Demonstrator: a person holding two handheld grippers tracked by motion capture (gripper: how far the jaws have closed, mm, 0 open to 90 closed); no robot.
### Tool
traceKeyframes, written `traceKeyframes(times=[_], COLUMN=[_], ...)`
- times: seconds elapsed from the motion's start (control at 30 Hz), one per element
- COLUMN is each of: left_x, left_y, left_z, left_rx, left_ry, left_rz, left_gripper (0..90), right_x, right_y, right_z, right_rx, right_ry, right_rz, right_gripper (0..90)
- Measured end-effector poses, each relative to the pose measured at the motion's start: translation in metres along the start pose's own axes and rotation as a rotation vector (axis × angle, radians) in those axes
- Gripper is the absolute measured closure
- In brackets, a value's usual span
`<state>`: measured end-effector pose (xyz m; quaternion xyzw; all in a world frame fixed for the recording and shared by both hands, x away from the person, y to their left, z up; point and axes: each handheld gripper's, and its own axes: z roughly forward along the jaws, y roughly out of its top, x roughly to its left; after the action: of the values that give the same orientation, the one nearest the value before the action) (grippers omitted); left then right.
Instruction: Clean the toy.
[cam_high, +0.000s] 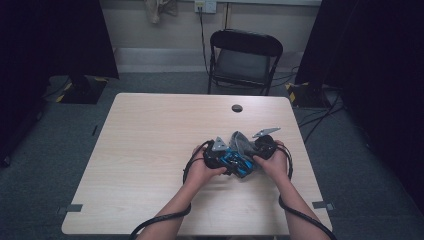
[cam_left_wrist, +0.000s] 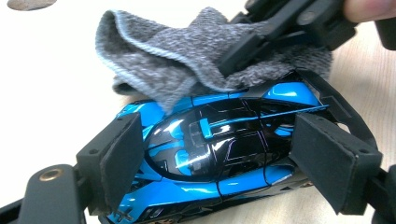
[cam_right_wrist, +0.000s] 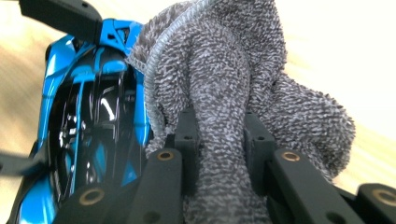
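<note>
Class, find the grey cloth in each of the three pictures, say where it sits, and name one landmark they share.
High view: grey cloth at table centre, between the two hands.
Left gripper view: grey cloth at top, behind the car.
Right gripper view: grey cloth in the centre, pinched in the jaws.
Shared landmark: the blue toy car.

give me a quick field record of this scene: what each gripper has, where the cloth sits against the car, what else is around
left gripper: shut on the glossy blue and black toy car, pads on its two sides
right gripper: shut on the grey terry cloth, bunched between its jaws
cloth and car: cloth pressed on one end of the car's body
surface: light wooden table, car resting on it
background: black folding chair beyond the table's far edge
</note>
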<state>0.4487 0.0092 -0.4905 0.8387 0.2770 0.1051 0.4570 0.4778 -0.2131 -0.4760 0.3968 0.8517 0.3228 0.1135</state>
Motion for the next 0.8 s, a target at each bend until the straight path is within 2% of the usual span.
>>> traceKeyframes(times=[0.33, 0.8], left_x=[0.0, -0.001], left_y=[0.001, 0.002], left_z=[0.0, 0.0], left_rx=[0.007, 0.019], left_ry=[0.002, 0.007], left_rz=[0.0, -0.004], left_gripper=[17.2, 17.1], right_x=[-0.005, -0.006], right_y=[-0.018, -0.038], right_z=[-0.014, -0.027], right_rx=[-0.01, -0.032], right_ry=[-0.004, 0.022], right_rz=[0.031, 0.046], right_gripper=[72.9, 73.0])
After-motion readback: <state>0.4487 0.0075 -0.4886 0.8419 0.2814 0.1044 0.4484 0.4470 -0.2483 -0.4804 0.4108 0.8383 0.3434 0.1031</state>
